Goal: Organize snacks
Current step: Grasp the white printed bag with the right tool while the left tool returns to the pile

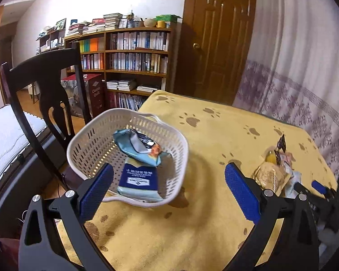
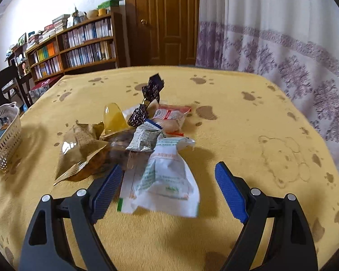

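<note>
Right gripper (image 2: 167, 192): fingers spread wide, nothing pinched. White-and-green packet (image 2: 167, 178) sits between them, nearest item at 12 o'clock, one end lifted onto the pile. It overlaps a thin flat wrapper (image 2: 127, 181) lying just beside my left finger pad (image 2: 106, 192).

Next out, the pile: grey foil packet (image 2: 144, 139) dead ahead, brown clear-window bag (image 2: 83, 151) at 10 o'clock, yellow jelly cup (image 2: 114, 119) behind it, dark patterned twist wrapper (image 2: 147, 103) sticking up at 12, red-and-white packet (image 2: 171, 116) at 1 o'clock. All touching or stacked on the yellow paw-print cloth (image 2: 237, 117).

Left gripper (image 1: 168, 187): also wide open, empty. White basket (image 1: 83, 149) at 11 o'clock near the table's left edge, holding a light-blue snack bag (image 1: 137, 149) on top of a navy-and-white packet (image 1: 139, 176).

Far: bookshelf (image 1: 135, 54), door (image 1: 217, 40), curtain at 2 o'clock.

Risks as I read it:
- Closing on the white packet may also catch the thin wrapper under it, so two come up, or one drops in transit.
- Packet is puffy and slick-looking; a pinch at the edge seam could slip.
- Lifting it may drag the grey foil packet resting against it and tip the jelly cup.
- Basket sits close to the edge by the chair (image 1: 45, 79); a hard drop or a nudge could shove it off.
</note>
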### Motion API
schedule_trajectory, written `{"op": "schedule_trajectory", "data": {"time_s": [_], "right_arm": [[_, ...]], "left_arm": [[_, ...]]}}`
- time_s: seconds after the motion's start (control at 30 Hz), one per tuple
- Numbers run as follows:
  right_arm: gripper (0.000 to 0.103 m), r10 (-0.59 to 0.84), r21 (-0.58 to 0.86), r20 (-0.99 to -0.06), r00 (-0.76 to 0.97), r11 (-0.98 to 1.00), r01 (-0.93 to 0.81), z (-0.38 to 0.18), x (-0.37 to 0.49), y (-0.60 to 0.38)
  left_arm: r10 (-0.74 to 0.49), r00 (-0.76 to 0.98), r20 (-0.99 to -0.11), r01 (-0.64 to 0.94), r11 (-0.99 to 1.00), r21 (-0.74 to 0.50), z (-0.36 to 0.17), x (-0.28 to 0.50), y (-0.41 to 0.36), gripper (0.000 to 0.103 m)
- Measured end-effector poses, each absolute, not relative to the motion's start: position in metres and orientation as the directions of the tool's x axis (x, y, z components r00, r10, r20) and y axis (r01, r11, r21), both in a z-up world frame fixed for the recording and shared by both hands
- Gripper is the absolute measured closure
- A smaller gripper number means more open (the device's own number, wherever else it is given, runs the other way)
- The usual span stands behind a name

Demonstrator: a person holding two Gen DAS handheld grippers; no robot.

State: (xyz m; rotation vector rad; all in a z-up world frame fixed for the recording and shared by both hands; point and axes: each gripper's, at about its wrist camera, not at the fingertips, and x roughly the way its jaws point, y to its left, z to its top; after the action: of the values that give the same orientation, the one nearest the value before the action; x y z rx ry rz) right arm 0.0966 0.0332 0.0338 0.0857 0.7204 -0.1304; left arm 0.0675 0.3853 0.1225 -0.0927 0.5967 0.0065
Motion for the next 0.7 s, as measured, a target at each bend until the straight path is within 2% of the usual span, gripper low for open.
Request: {"op": "schedule_trajectory", "data": {"time_s": [0.07,0.13,0.2,0.23,0.4,0.7], "right_arm": [[0.019,-0.076,0.039,-0.677,0.732,0.989,0.14,0.03,0.105,0.035],[0.025,-0.072,0.04,-0.694,0.716,0.989,0.139,0.025,0.116,0.036],[0.042,-0.051,0.06,-0.709,0.703,0.989,0.132,0.023,0.123,0.037],[0.047,-0.042,0.069,-0.716,0.697,0.989,0.13,0.022,0.125,0.037],[0.065,-0.014,0.094,-0.719,0.694,0.989,0.117,0.019,0.123,0.033],[0.068,-0.018,0.096,-0.721,0.692,0.987,0.126,0.018,0.099,0.016]], "left_arm": [[-0.026,0.824,-0.566,-0.022,0.997,-0.078,0.121,0.067,0.382,0.003],[-0.028,0.823,-0.568,-0.016,0.997,-0.072,0.119,0.067,0.38,0.003],[-0.031,0.82,-0.572,-0.009,0.998,-0.067,0.117,0.068,0.378,0.003],[-0.032,0.819,-0.573,-0.008,0.998,-0.066,0.117,0.068,0.378,0.003],[-0.031,0.812,-0.583,-0.007,0.998,-0.062,0.113,0.07,0.377,0.003],[-0.046,0.803,-0.594,0.029,0.999,-0.037,0.11,0.071,0.361,0.003]]}}
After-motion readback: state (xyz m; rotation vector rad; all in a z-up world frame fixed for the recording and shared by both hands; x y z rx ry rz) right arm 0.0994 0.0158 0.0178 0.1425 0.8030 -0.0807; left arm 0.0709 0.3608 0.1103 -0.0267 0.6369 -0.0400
